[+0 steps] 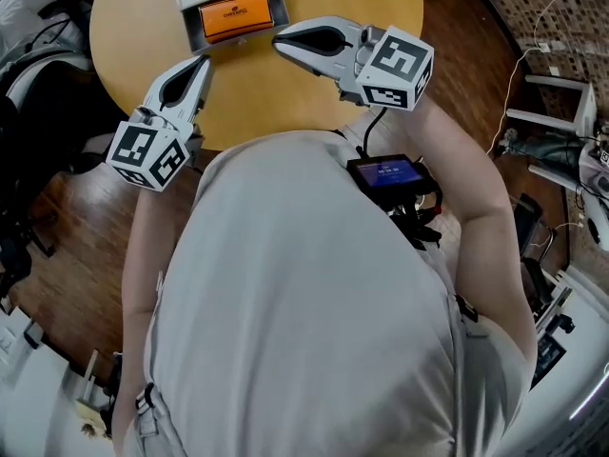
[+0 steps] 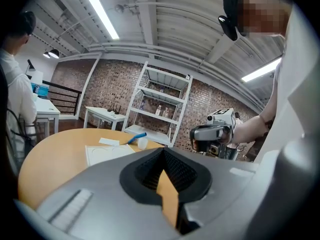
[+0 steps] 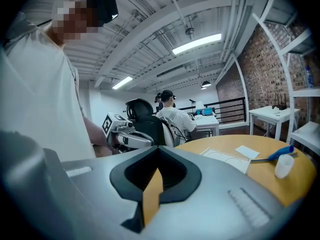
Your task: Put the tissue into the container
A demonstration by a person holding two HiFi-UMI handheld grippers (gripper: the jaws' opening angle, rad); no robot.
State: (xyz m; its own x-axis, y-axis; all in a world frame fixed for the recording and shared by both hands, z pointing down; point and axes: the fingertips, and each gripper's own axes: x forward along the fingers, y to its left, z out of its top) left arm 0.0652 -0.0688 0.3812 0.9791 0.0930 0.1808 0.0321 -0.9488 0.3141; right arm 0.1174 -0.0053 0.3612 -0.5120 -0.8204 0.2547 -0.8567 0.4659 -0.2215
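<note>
Already the orange tissue pack [image 1: 236, 15] lies inside the grey container [image 1: 194, 27]; left gripper [image 1: 202, 63] hovers just below the container's left corner, jaws together, empty; right gripper [image 1: 279, 38] beside its right wall, likewise closed on nothing.

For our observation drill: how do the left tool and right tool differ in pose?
The left tool points diagonally forward; the right tool points sideways, leftward. The left tool sits nearer the person's body; the right tool is held further out over the table. Both are shut and empty.
</note>
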